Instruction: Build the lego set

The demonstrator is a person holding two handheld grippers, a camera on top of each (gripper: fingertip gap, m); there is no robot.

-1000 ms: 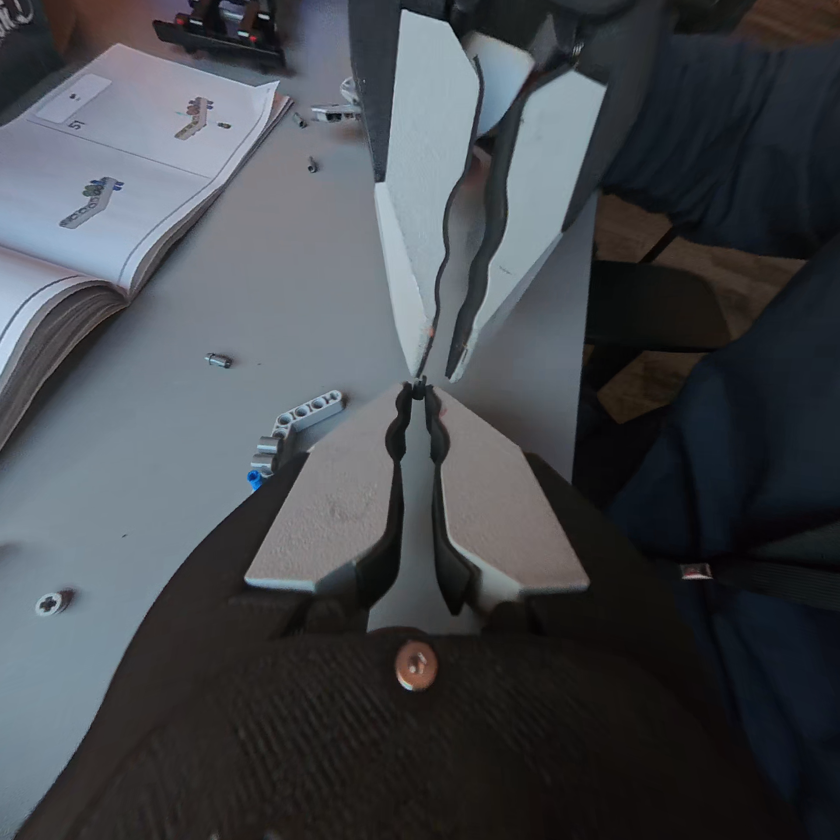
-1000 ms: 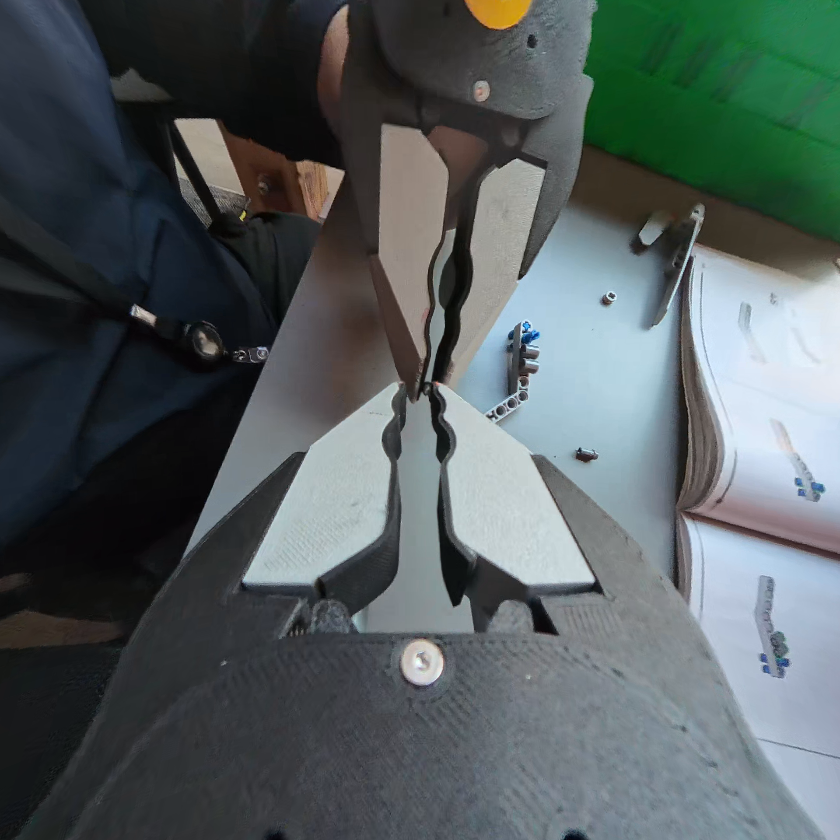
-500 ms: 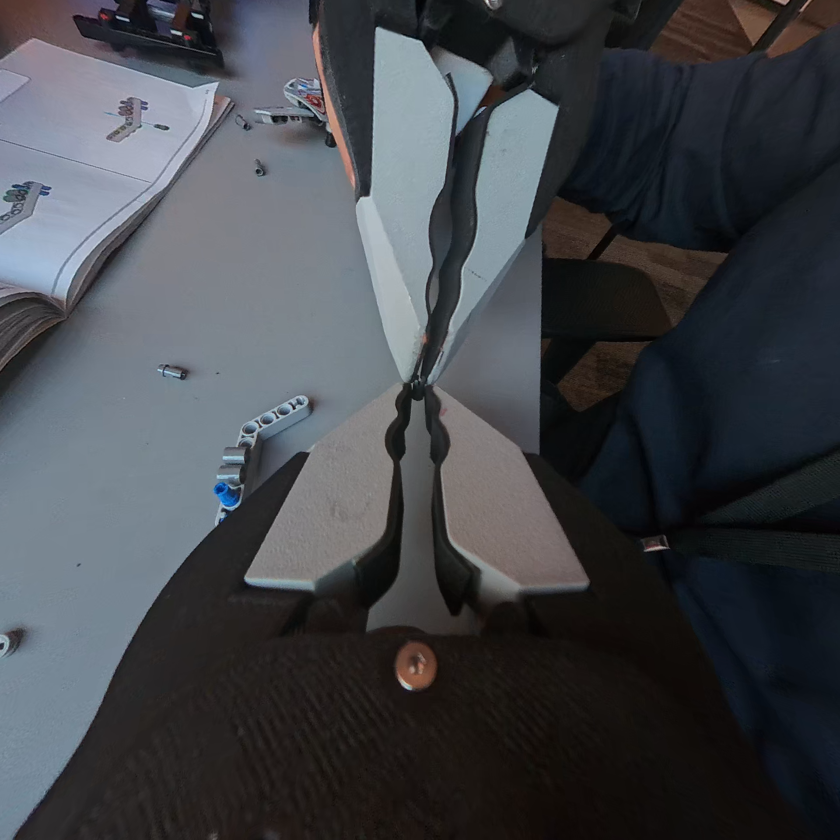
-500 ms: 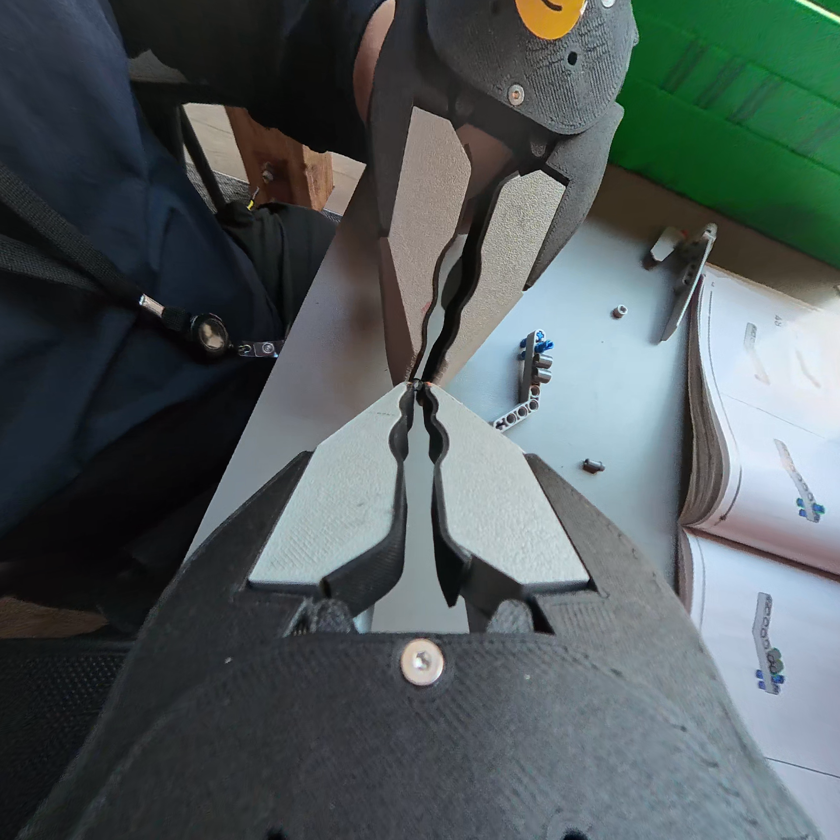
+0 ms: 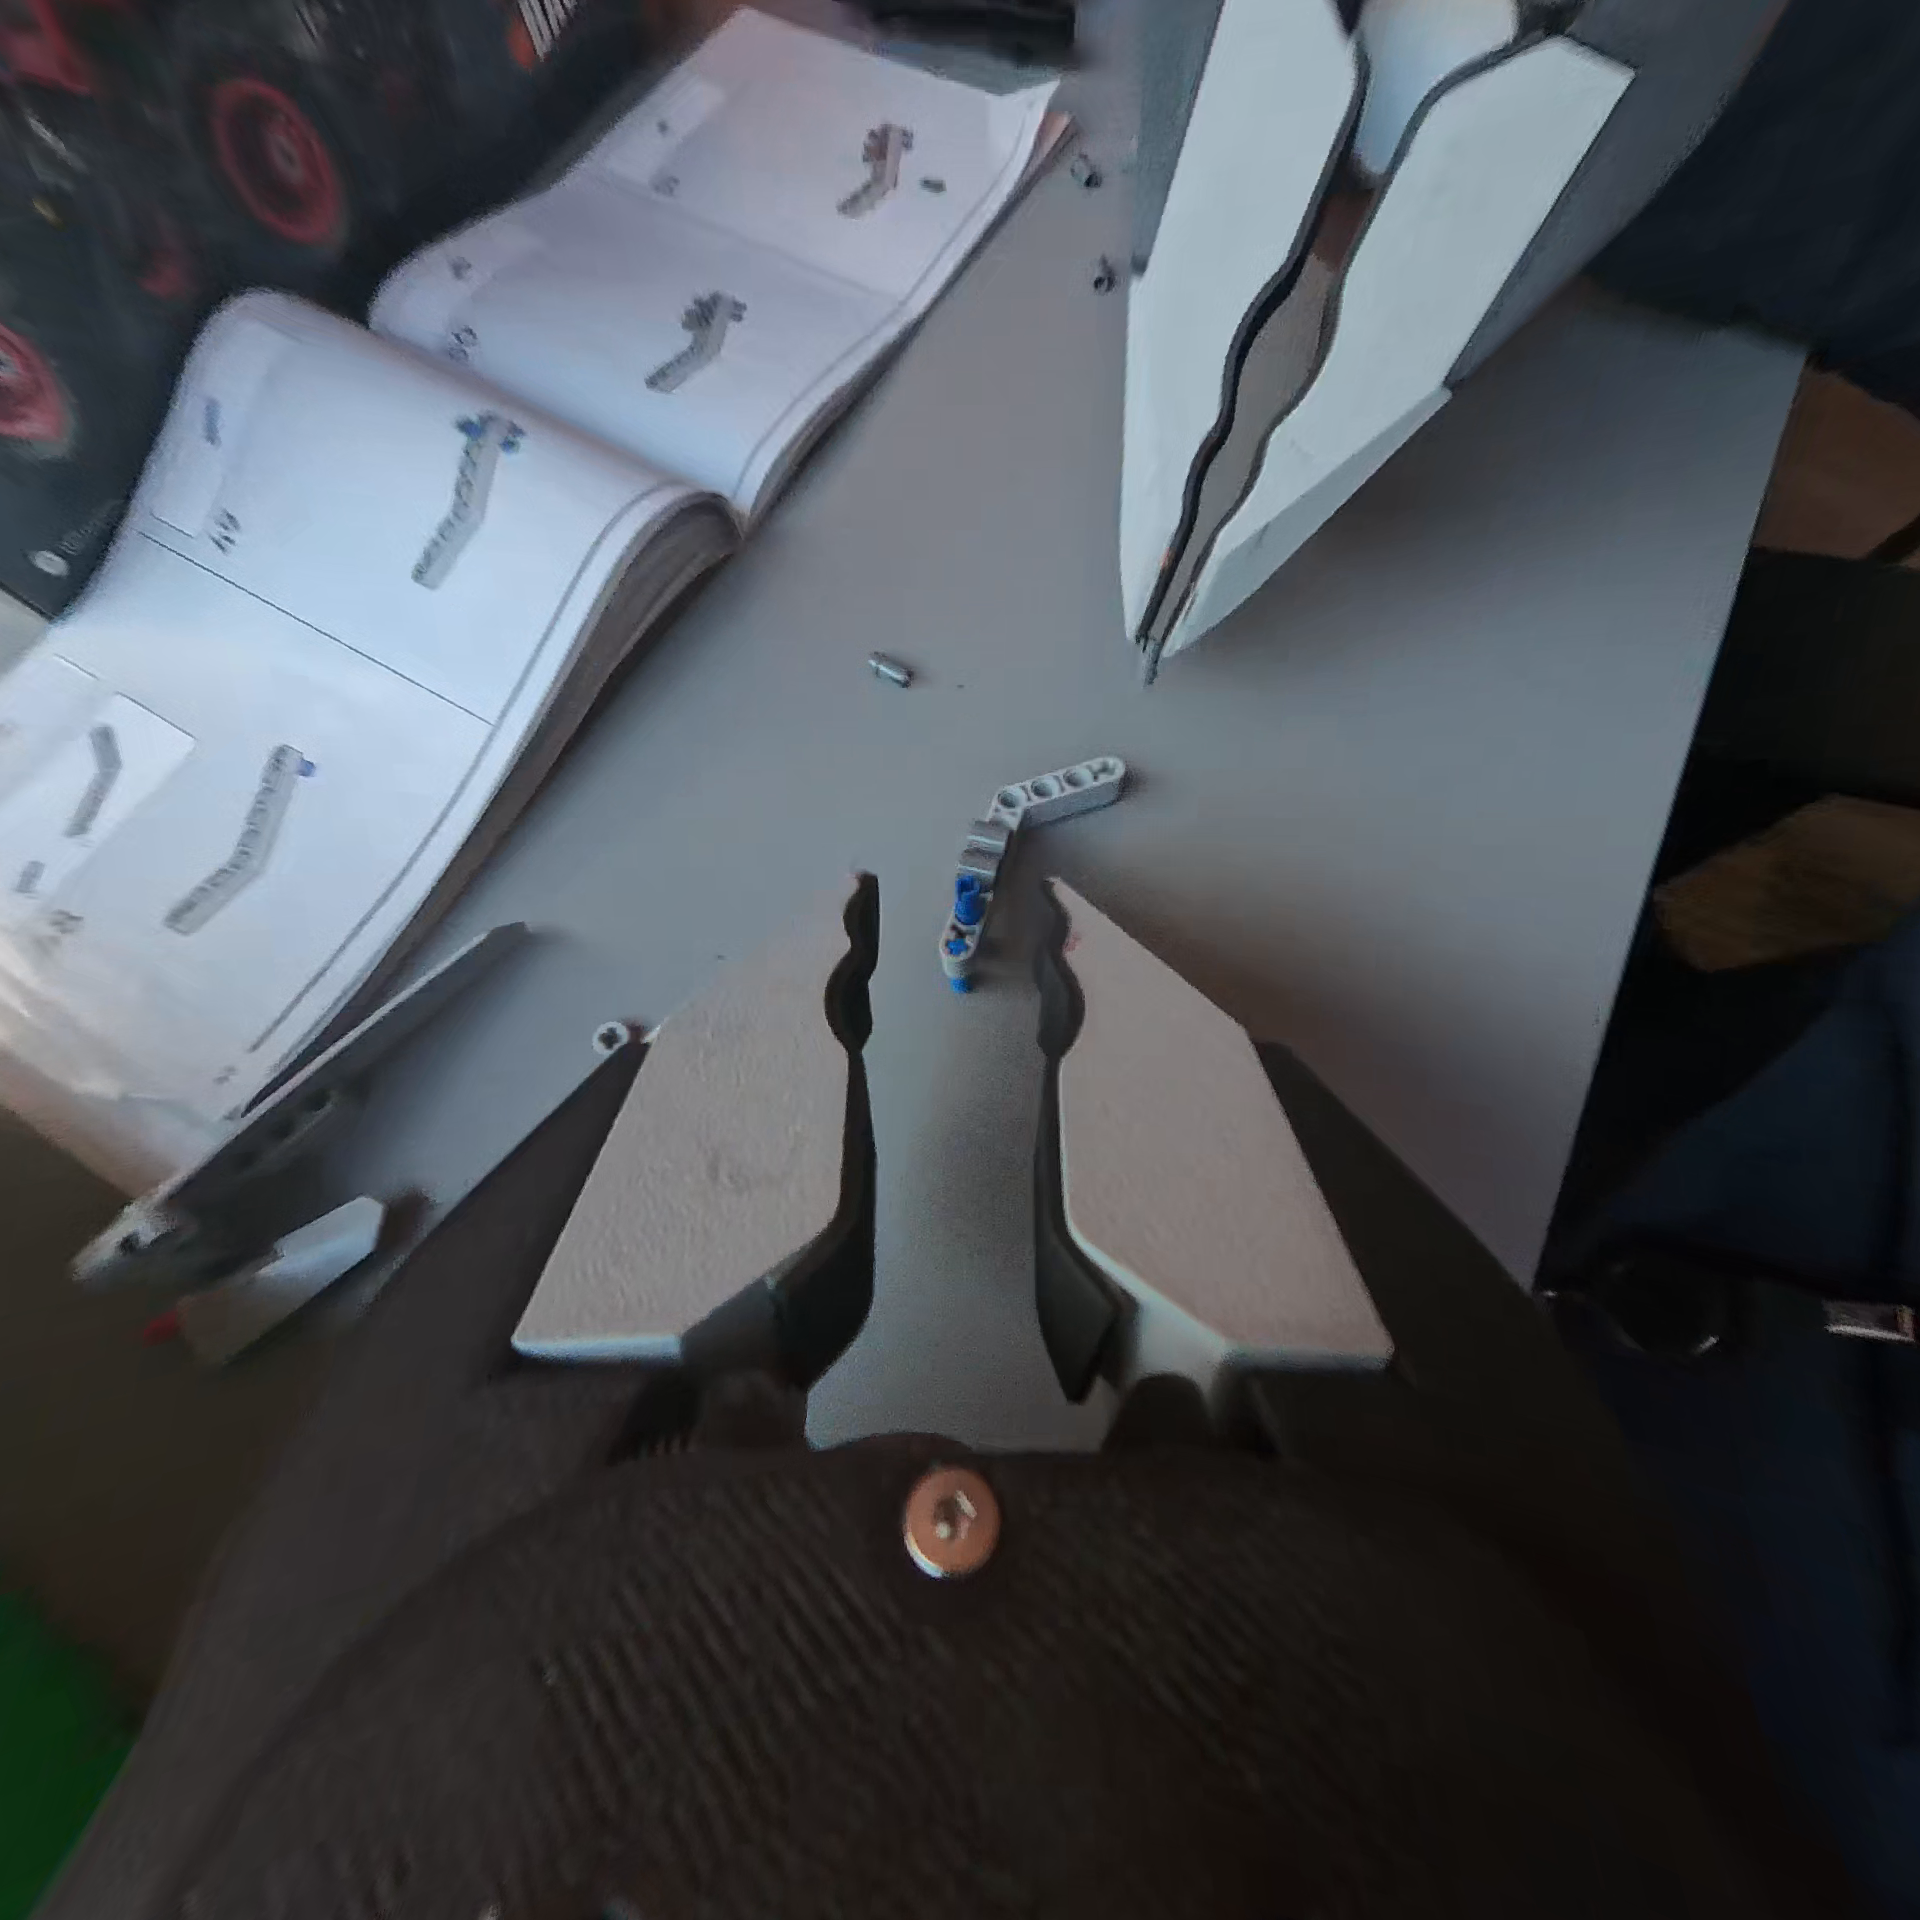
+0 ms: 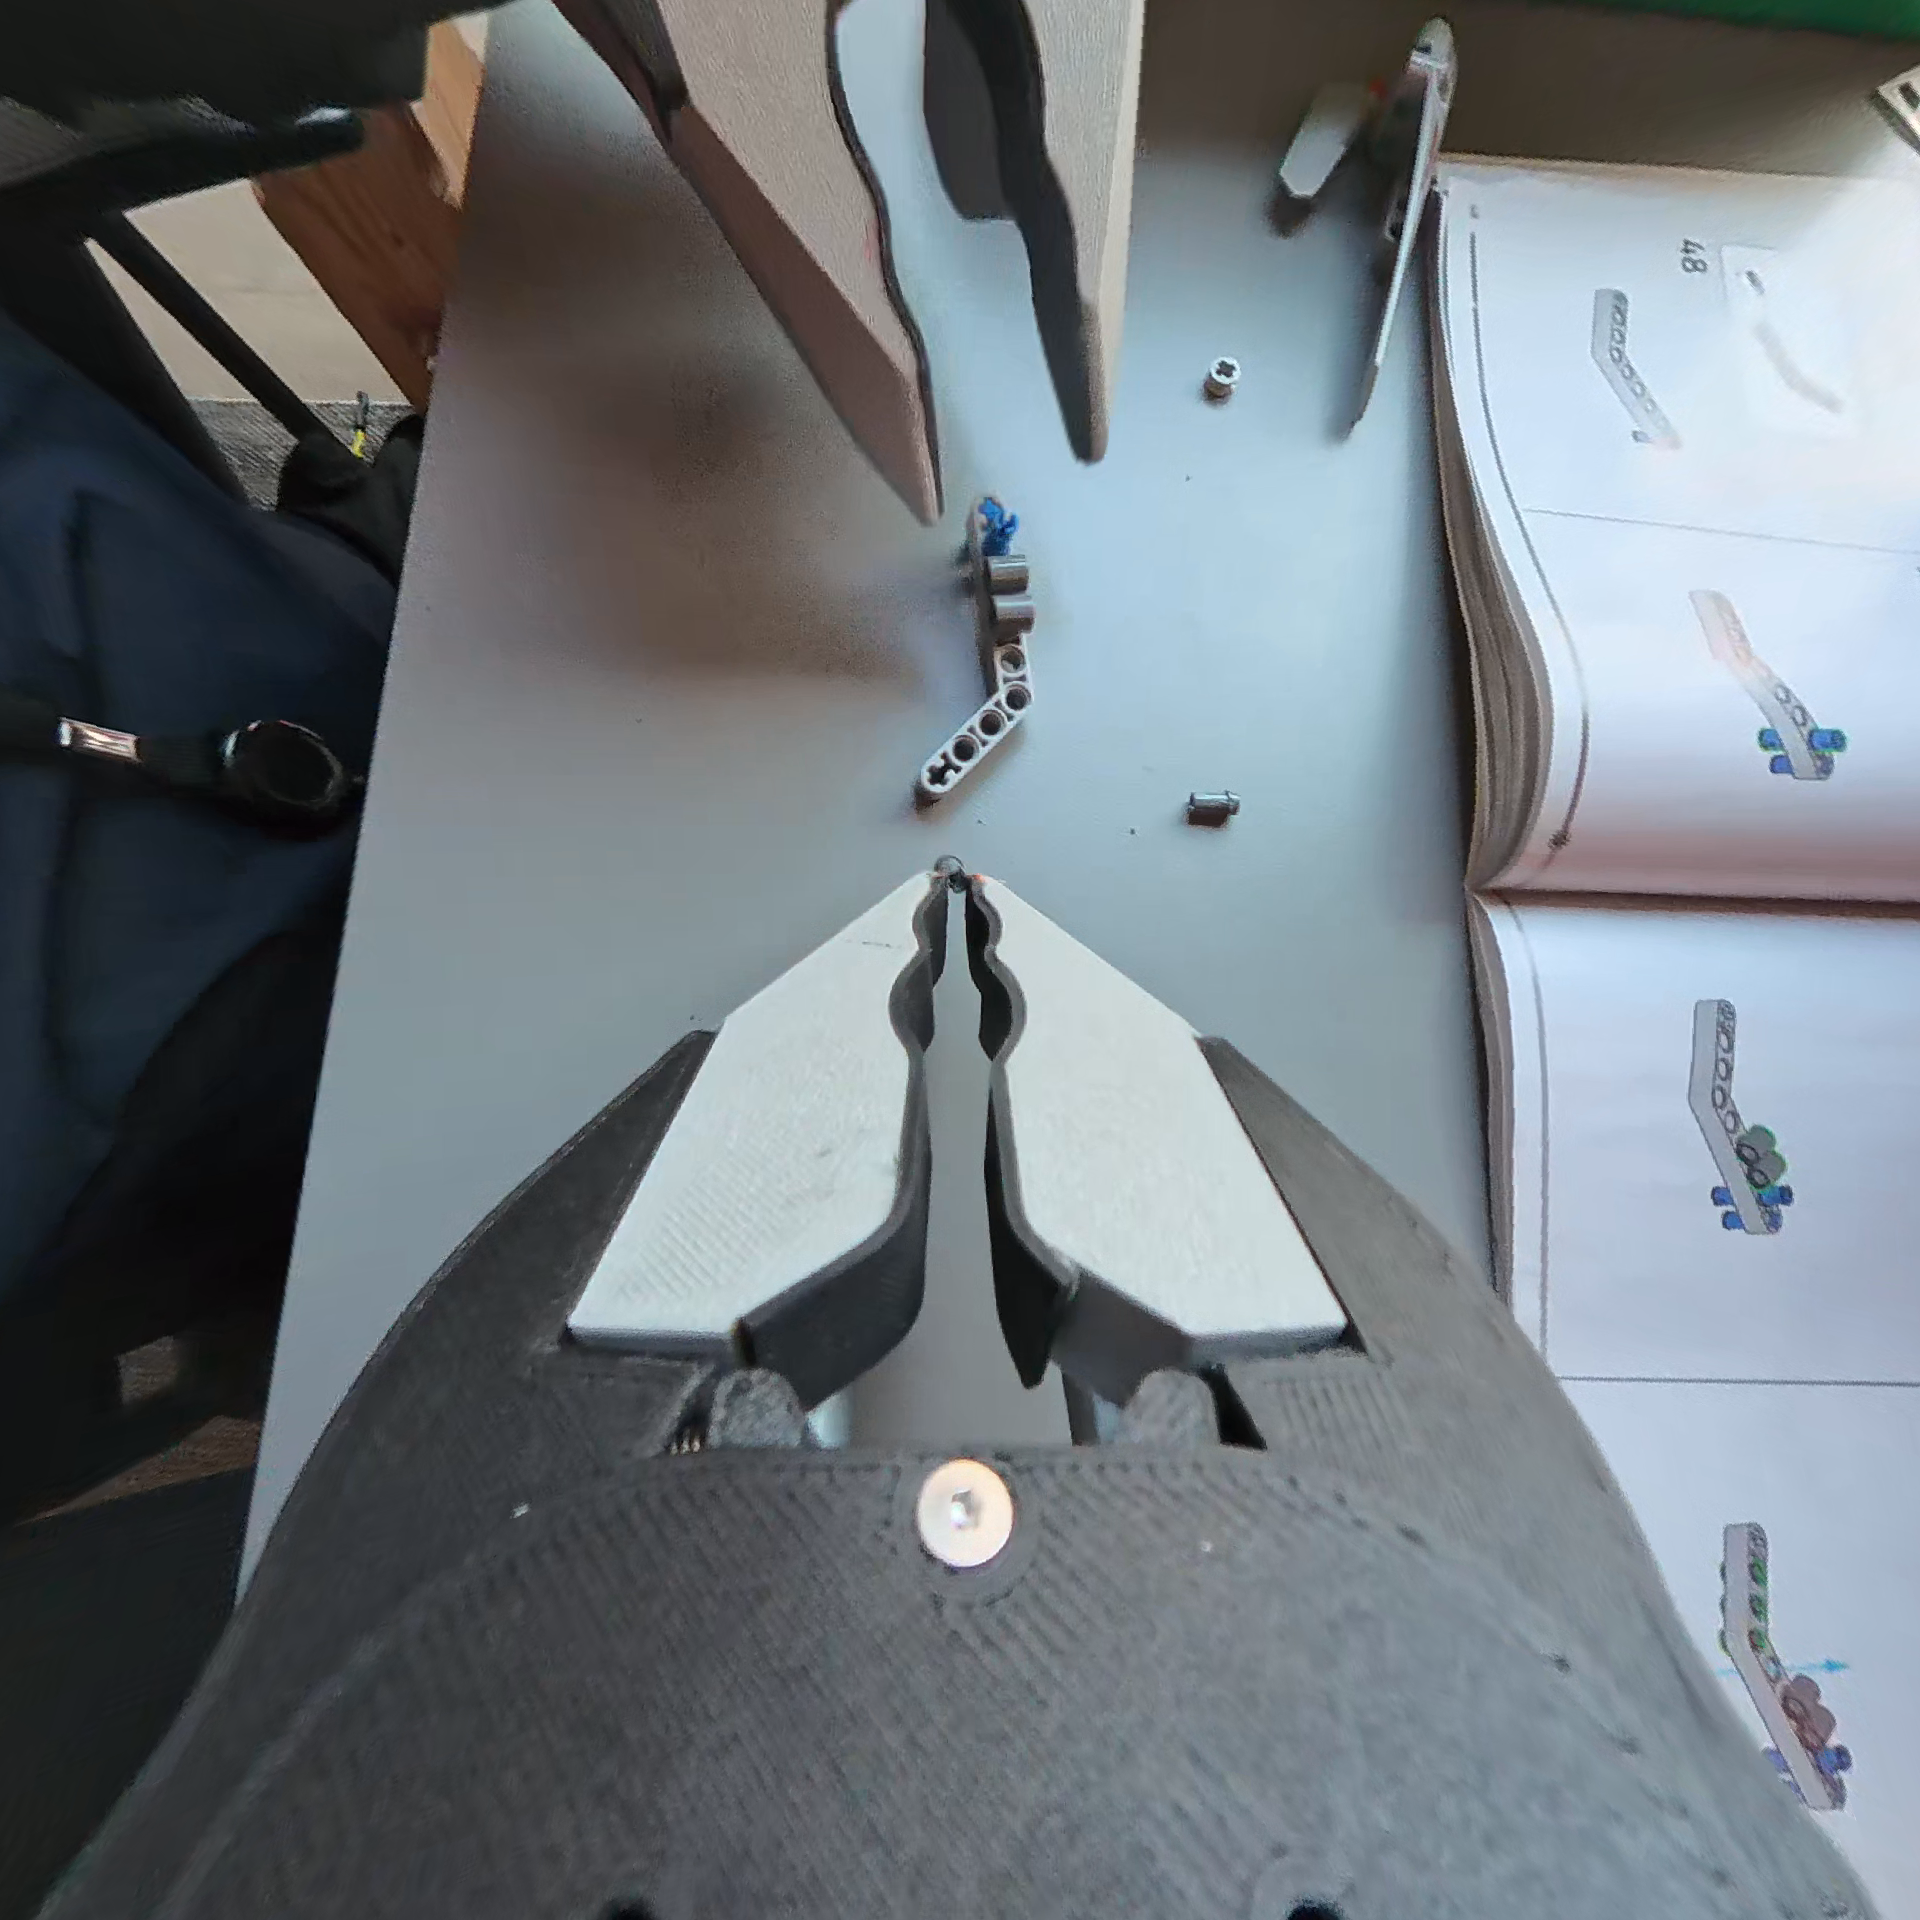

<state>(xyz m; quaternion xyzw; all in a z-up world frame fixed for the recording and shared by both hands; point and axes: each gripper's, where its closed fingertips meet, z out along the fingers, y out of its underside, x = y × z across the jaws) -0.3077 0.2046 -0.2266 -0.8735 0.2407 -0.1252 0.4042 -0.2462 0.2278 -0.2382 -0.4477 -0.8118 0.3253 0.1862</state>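
Observation:
A bent light grey beam [image 5: 1060, 784] with a blue pin [image 5: 966, 904] and grey connectors lies on the grey table [image 5: 1351, 935]. My left gripper [image 5: 956, 888] is open and empty, low over the table, its tips on either side of the beam's blue-pin end. My right gripper [image 6: 951, 878] is shut on a tiny black pin [image 6: 948, 862] at its very tips, just short of the beam [image 6: 992, 665]. In the left wrist view the right gripper [image 5: 1153, 649] hangs beyond the beam. In the right wrist view the left gripper [image 6: 1003, 478] stands open at the top.
An open instruction booklet [image 5: 468, 520] lies left of the beam, also in the right wrist view [image 6: 1714, 623]. A small grey pin [image 6: 1214, 805], a grey bush [image 6: 1224, 376] and a long grey panel piece [image 6: 1403, 208] lie nearby. The table edge [image 5: 1662, 831] and a person's dark clothing are close. Spacing between my two grippers at the tips: around 8 cm.
The two grippers met tip to tip on the tiny black pin. My left gripper has let go, opened and dropped toward the beam. My right gripper keeps the pin and has drawn apart.

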